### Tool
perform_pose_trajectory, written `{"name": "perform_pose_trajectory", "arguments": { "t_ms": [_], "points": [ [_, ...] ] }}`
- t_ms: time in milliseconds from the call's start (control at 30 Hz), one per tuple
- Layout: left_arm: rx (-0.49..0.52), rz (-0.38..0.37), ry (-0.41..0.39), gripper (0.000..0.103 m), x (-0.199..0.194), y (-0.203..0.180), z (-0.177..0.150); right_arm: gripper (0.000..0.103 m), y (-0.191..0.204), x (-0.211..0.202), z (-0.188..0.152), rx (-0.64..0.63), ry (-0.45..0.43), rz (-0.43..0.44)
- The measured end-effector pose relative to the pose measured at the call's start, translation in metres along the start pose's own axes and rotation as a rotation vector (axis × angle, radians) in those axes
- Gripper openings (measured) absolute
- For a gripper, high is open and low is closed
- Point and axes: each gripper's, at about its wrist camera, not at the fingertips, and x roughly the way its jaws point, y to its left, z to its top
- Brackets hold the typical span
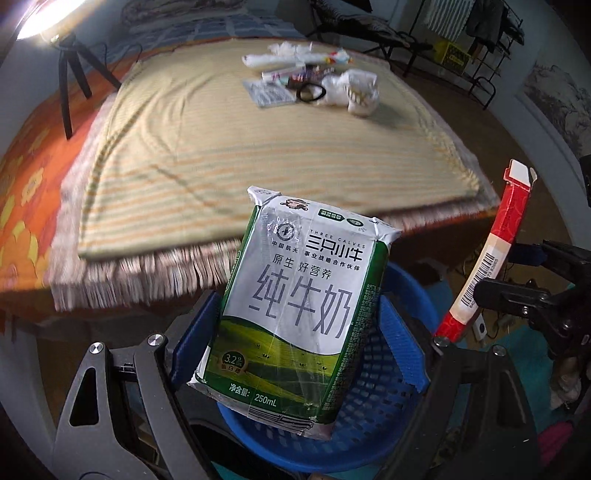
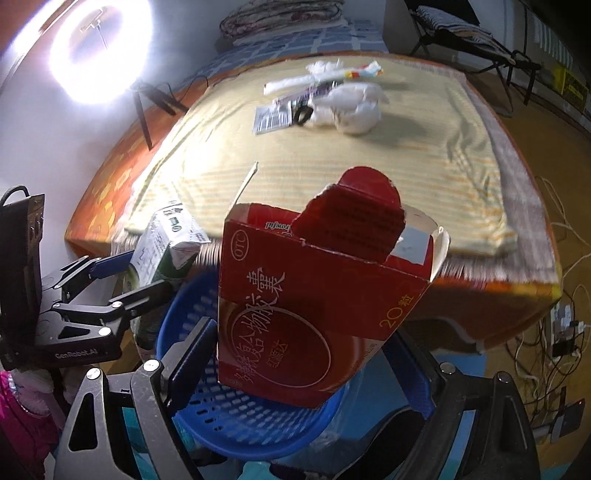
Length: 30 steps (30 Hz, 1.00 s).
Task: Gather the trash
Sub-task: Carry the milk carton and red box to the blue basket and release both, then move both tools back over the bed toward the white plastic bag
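My left gripper [image 1: 299, 347] is shut on a green and white milk carton [image 1: 295, 314] and holds it over a blue perforated basket [image 1: 373, 417]. My right gripper [image 2: 299, 358] is shut on an opened red medicine box [image 2: 306, 295] above the same basket [image 2: 240, 421]. Each sees the other: the red box [image 1: 491, 254] is at the left view's right, the carton [image 2: 166, 240] at the right view's left. More trash lies far back on the striped cloth: a crumpled white bag [image 1: 354, 90], wrappers [image 1: 295, 61], a black ring [image 1: 312, 92].
A bed or table with a yellow striped cloth [image 1: 258, 147] over an orange flowered sheet [image 1: 26, 206] fills the middle. A ring light [image 2: 99, 48] on a tripod stands at the left. Folding chairs [image 2: 476, 33] and cables [image 2: 565, 332] are at the right.
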Motion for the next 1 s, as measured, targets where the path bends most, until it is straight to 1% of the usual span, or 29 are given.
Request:
{"name": "perform_pose_trajectory", "arguments": {
  "t_ms": [167, 433, 567, 667, 800, 1000],
  "points": [
    [-0.008, 0.015, 0.015, 0.088, 0.011, -0.002, -0.014, 0.091, 0.006, 0.007, -0.015, -0.011, 0.021, 0.002],
    [-0.005, 0.040, 0.038, 0.089, 0.027, -0.003, -0.029, 0.091, 0.005, 0.021, -0.026, -0.007, 0.053, 0.008],
    [-0.008, 0.032, 0.053, 0.089, 0.033, -0.003, -0.031, 0.092, 0.001, 0.028, -0.028, 0.010, 0.070, 0.022],
    [0.013, 0.056, 0.059, 0.089, 0.036, -0.006, -0.033, 0.092, -0.001, 0.032, -0.028, 0.023, 0.089, 0.039],
    [0.014, 0.060, 0.068, 0.089, 0.038, -0.005, -0.035, 0.092, -0.005, 0.037, -0.028, 0.041, 0.107, 0.056],
    [0.015, 0.069, 0.078, 0.089, 0.041, -0.004, -0.037, 0.092, -0.007, 0.042, -0.029, 0.054, 0.119, 0.054]
  ]
}}
